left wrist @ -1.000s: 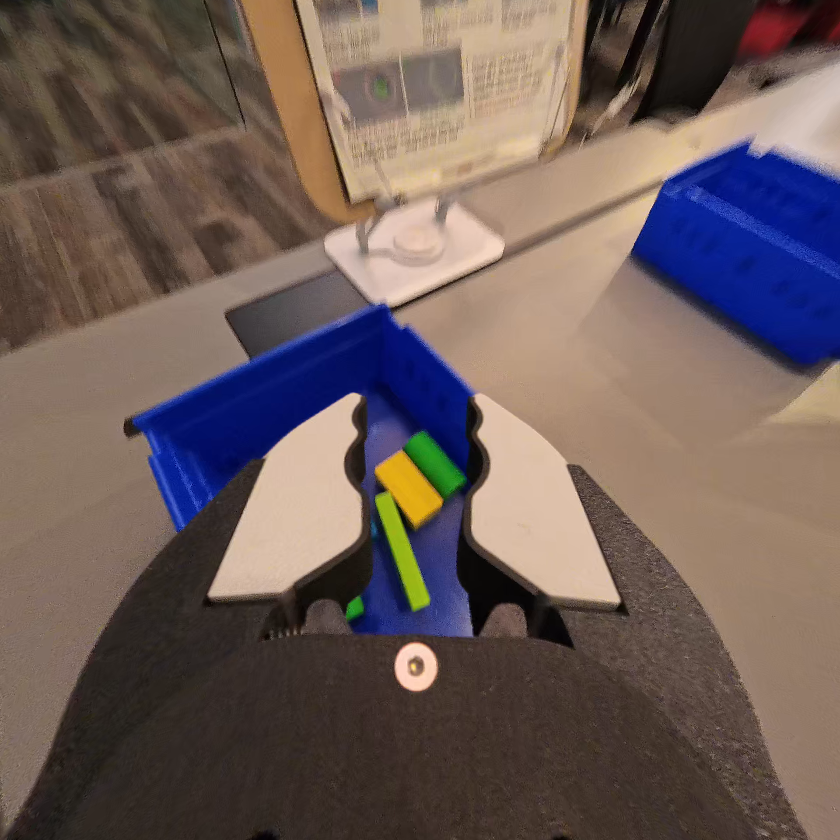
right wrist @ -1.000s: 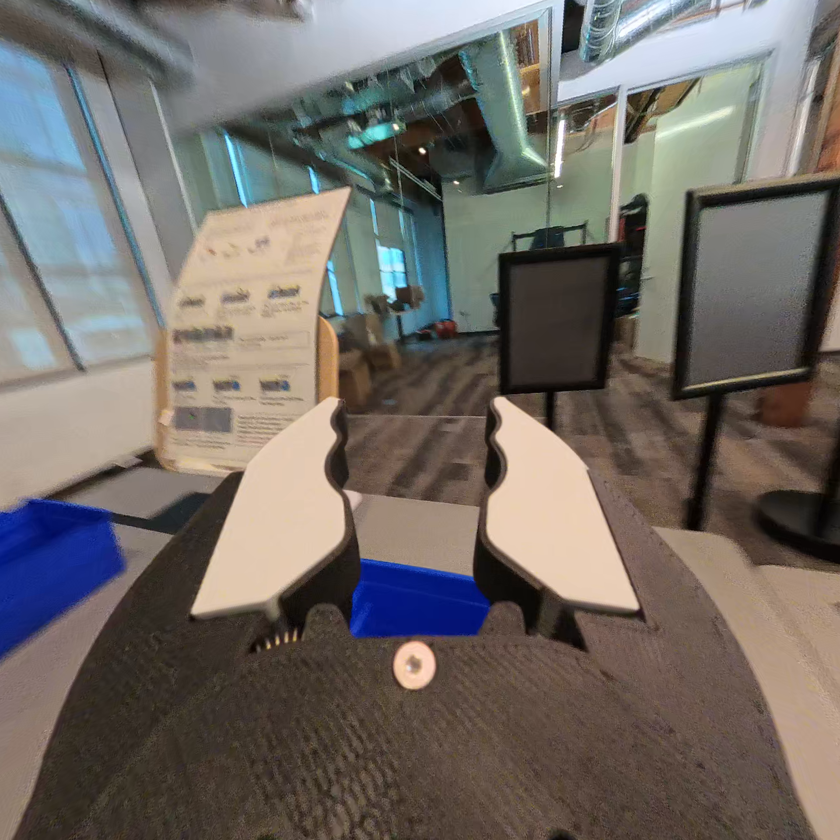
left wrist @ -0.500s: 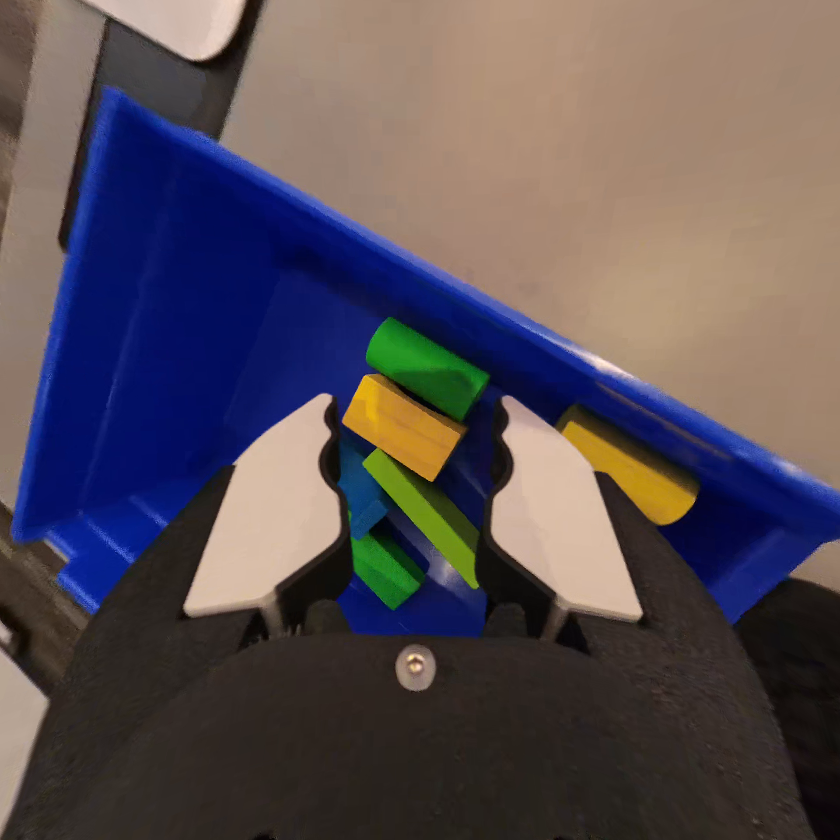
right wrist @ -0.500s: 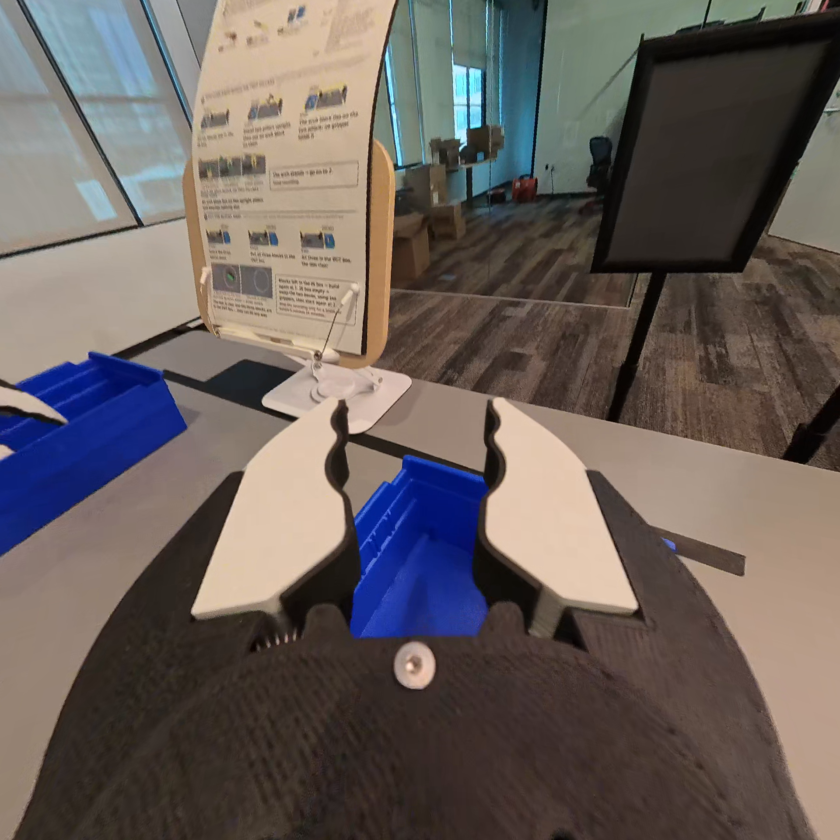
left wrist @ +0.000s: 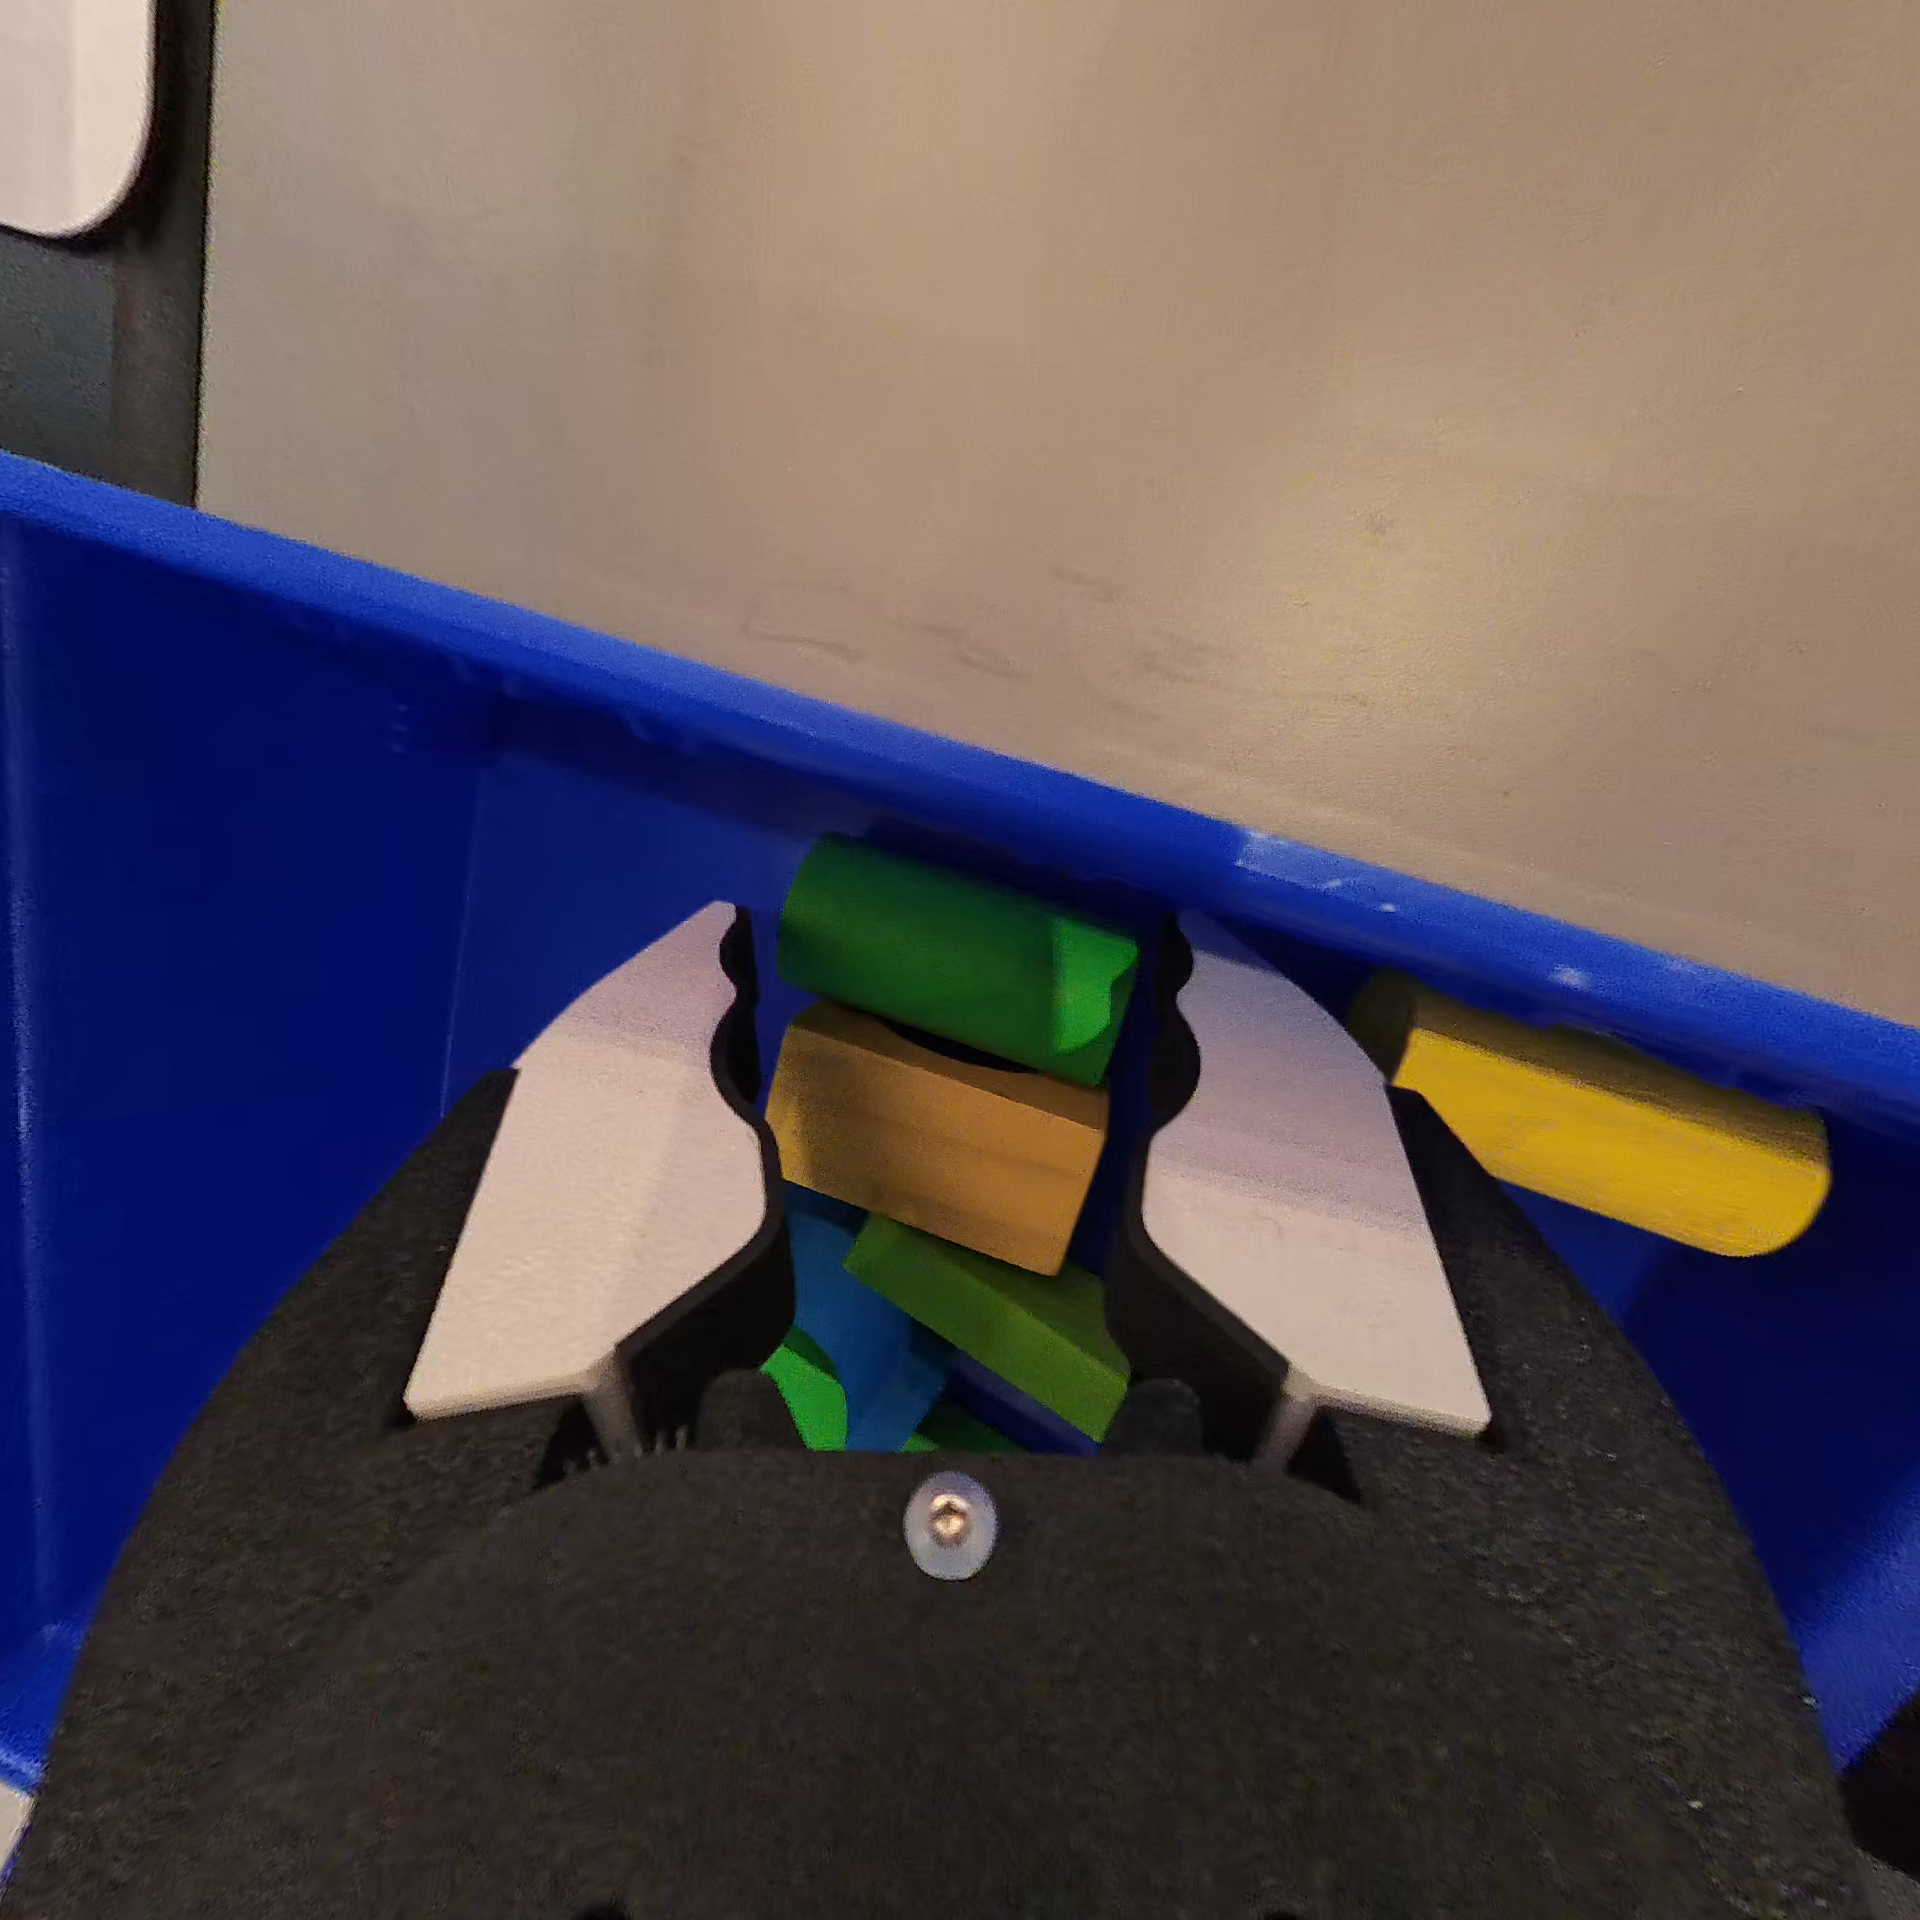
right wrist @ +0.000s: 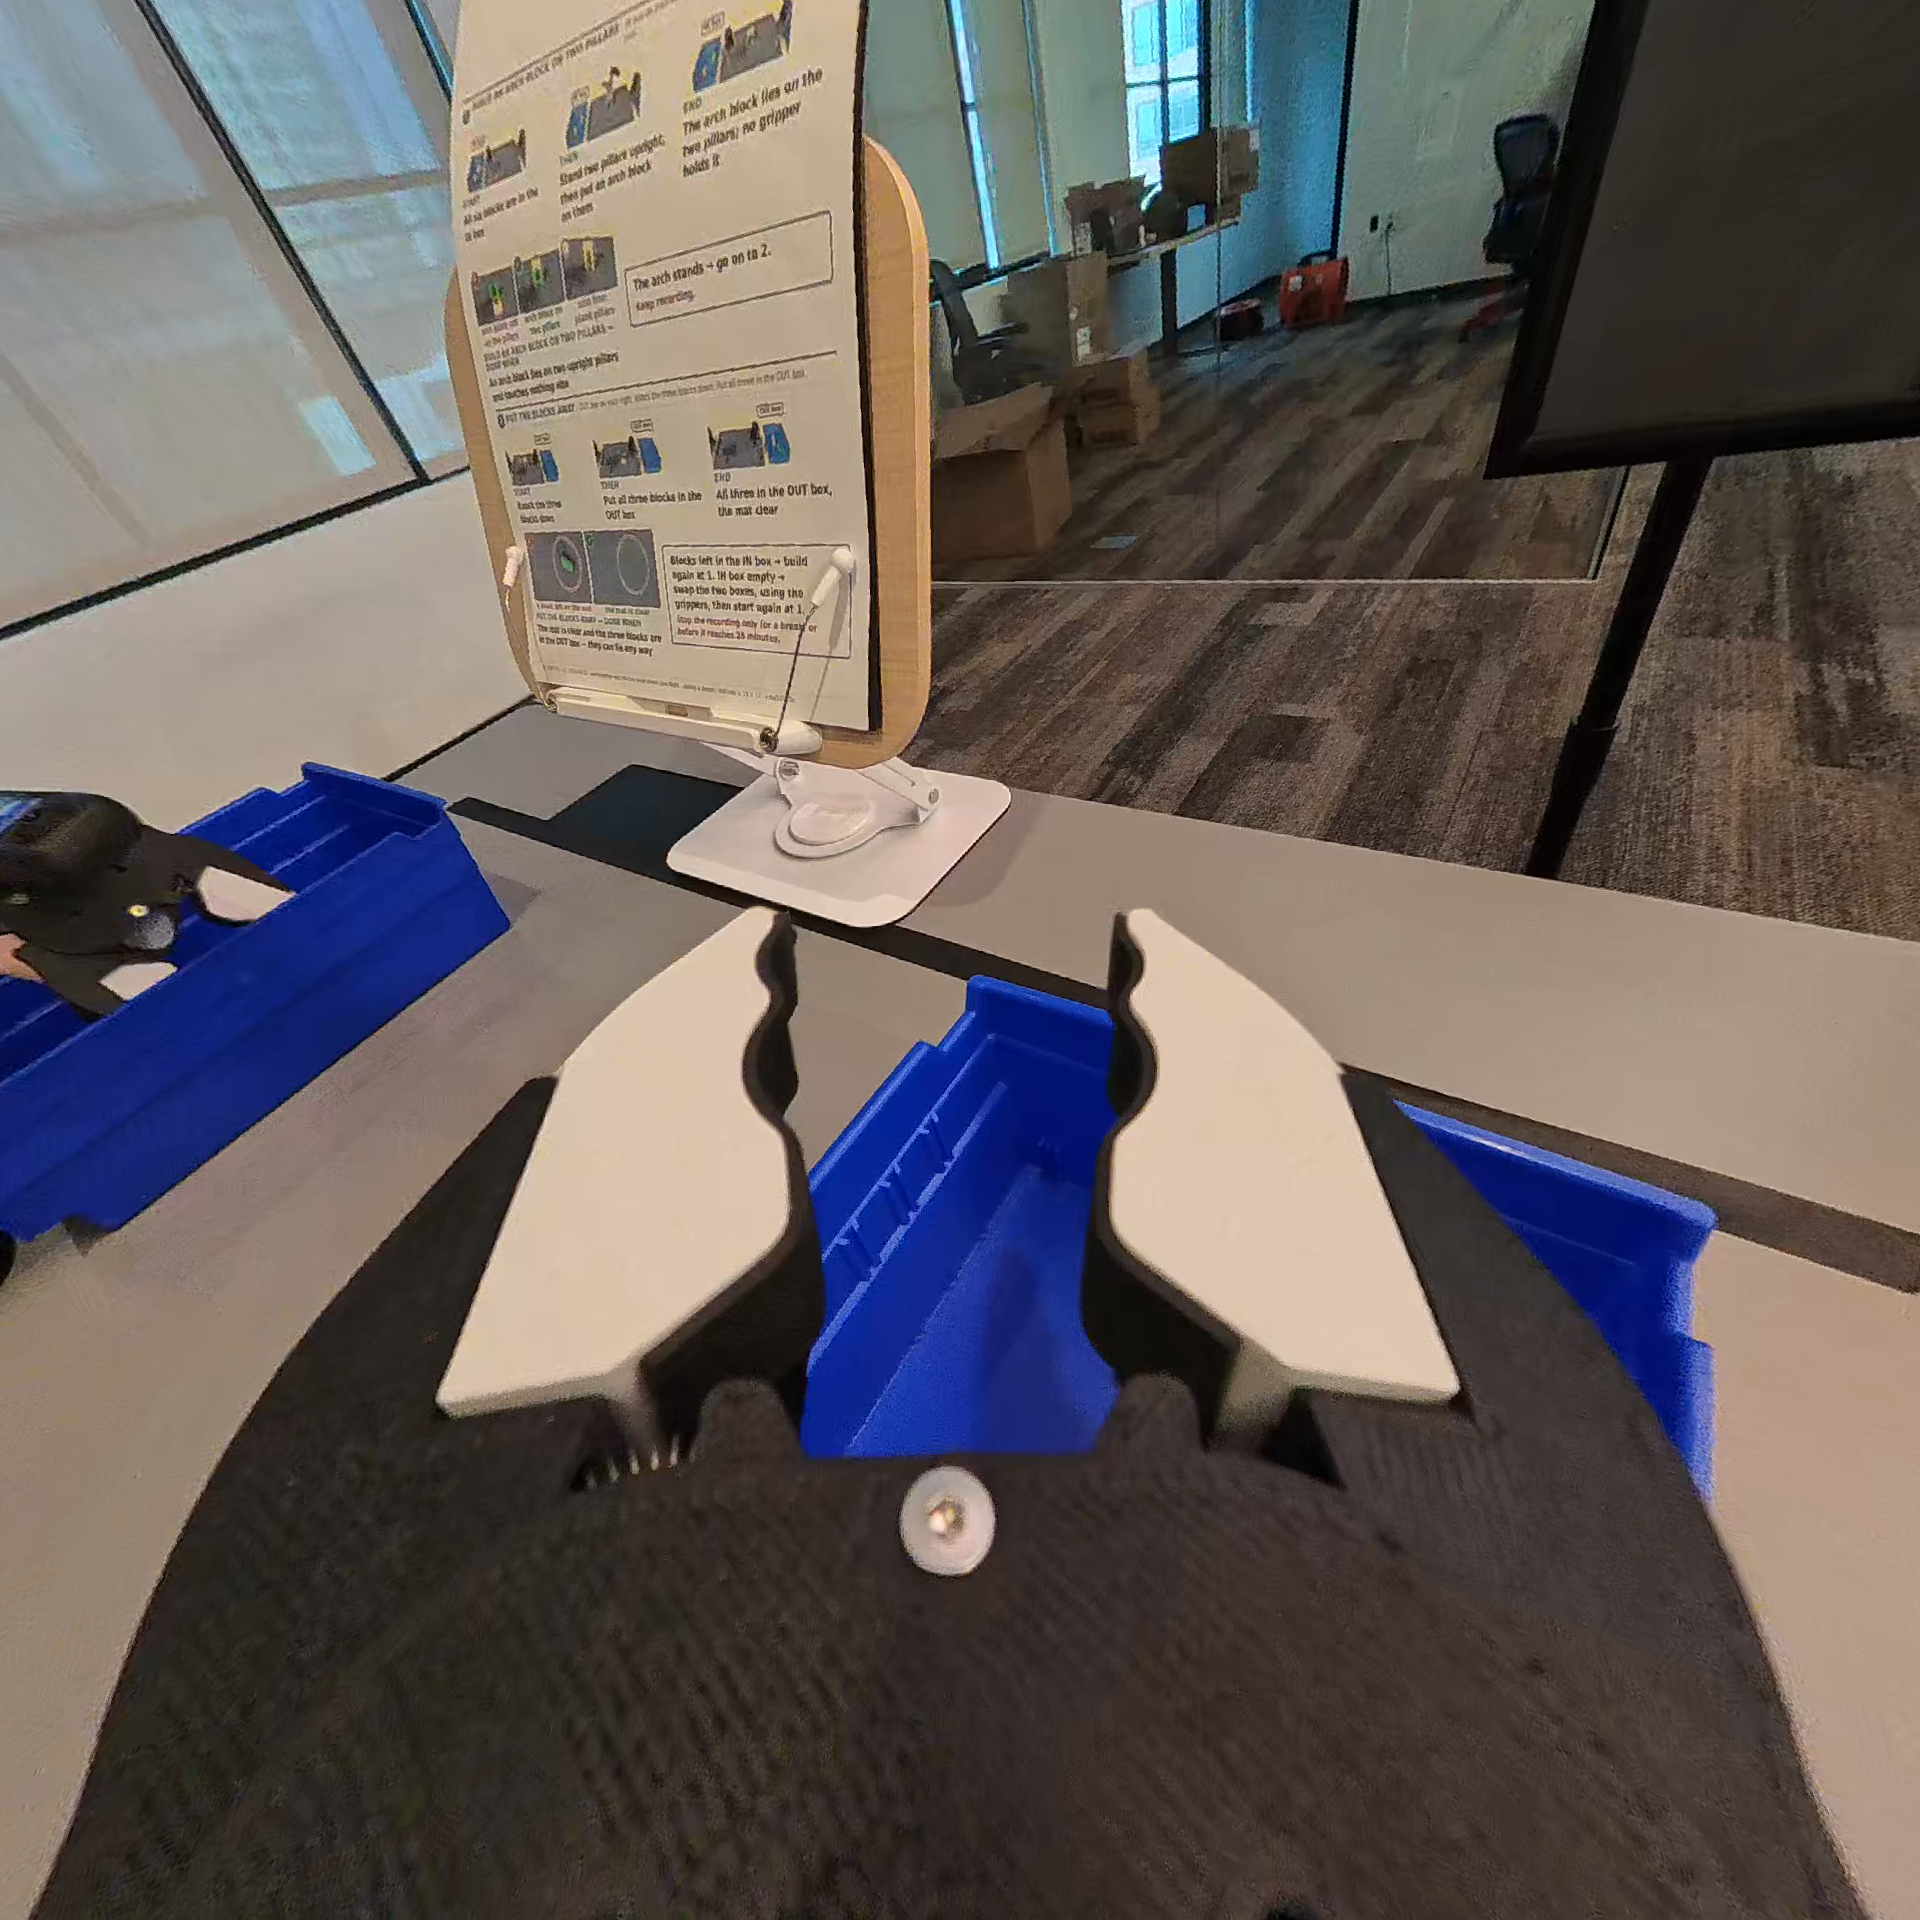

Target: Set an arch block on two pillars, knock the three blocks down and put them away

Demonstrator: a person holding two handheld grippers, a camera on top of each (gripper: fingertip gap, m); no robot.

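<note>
My left gripper (left wrist: 951, 997) is down inside the blue bin (left wrist: 260, 935) that holds the blocks, its fingers spread wide and holding nothing. Between my fingertips lie two blocks, one ahead of the other. The green cylinder (left wrist: 951, 971) is farther out, against the bin's far wall. The yellow rectangular block (left wrist: 935, 1138) is just behind it, nearer my palm, and seems to touch it. Both lie on their sides with their long axes running across my opening, from one finger toward the other, slightly slanted. That is the relation my next move turns on, I judge: closing now would press on the end faces and take a block lengthwise, so the spread must clear its full length. A light green flat bar (left wrist: 997, 1325) and a blue block (left wrist: 847, 1340) sit deeper under the yellow one, close to my palm. A yellow cylinder (left wrist: 1600, 1127) lies outside my right finger, along the same wall.

My right gripper (right wrist: 951, 1049) hovers above the other blue bin (right wrist: 1590, 1226), fingers also wide apart and bare; what shows of that bin between them holds no blocks. An instruction sheet on a stand (right wrist: 686, 343) is beyond it on the grey table (right wrist: 1455, 966). The left gripper is clearly nearer the blocks, so I take the first pillar pick to be its job.
</note>
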